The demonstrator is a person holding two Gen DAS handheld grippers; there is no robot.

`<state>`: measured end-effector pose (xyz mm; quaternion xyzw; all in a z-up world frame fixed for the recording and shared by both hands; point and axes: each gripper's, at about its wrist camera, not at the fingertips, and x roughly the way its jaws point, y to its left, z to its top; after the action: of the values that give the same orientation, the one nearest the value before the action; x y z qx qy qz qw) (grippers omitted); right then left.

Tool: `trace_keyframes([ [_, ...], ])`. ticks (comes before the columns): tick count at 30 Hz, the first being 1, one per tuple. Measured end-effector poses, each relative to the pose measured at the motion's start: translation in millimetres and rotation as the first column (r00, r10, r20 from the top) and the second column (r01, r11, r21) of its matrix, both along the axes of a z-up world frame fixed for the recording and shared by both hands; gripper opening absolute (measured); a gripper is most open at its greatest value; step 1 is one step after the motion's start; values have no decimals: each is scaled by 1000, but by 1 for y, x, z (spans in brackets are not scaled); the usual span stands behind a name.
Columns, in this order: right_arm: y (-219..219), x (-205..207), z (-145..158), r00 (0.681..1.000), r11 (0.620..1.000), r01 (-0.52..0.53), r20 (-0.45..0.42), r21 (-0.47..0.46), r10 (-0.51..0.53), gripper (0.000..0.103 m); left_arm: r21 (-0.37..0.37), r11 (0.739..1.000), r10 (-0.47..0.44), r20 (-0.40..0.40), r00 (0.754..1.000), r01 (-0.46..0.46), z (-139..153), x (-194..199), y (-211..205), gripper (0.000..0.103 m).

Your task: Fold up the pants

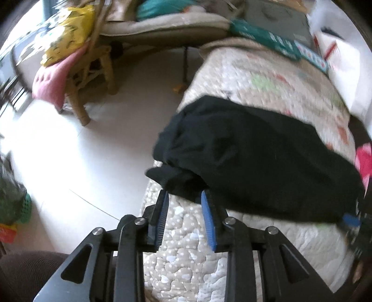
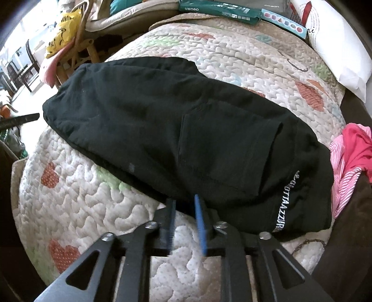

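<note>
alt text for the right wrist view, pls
Black pants, folded into a long bundle, lie across a quilt printed with hearts. The right gripper sits at their near edge, jaws apart. A pink striped garment lies to the right, a white pillow beyond.

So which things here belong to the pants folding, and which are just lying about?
Job:
- black cotton pants with white lettering
- left claw, open
- right claw, open
- quilted heart-print cover, the work surface

Lying about:
- pink striped garment
- white pillow
- green box
- yellow bag
- wicker chair
</note>
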<state>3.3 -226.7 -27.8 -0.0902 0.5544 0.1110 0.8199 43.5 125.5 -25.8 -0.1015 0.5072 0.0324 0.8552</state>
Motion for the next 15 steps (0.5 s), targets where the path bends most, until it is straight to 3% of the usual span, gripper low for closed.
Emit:
trace_keyframes([
  [1,0,-1,-1,1000,1000,-1,-2,-10,1,52,-22,999,37,4,999,-37,2,1,6,28],
  [3,3,-7,-2,1000,999,-14,1,-48,14,61,-50,995,89,1,996,-89,4,4,16,28],
  [6,7,-15,1,999,994,-49,6,-101,50,61,-65,982,176,-28,984,-177,4,16,31,28],
  [8,4,-18,10,998,995,-47,29,-89,50,61,-91,972,213,-55,975,-218,2,26,37,28],
  [11,-10,-18,28,996,999,11,87,-42,-7,61,-107,963,240,-76,968,-247,-4,41,35,28],
  [15,-40,-13,48,977,991,136,166,-9,-132,61,-72,967,238,-97,966,-246,-16,48,28,28],
])
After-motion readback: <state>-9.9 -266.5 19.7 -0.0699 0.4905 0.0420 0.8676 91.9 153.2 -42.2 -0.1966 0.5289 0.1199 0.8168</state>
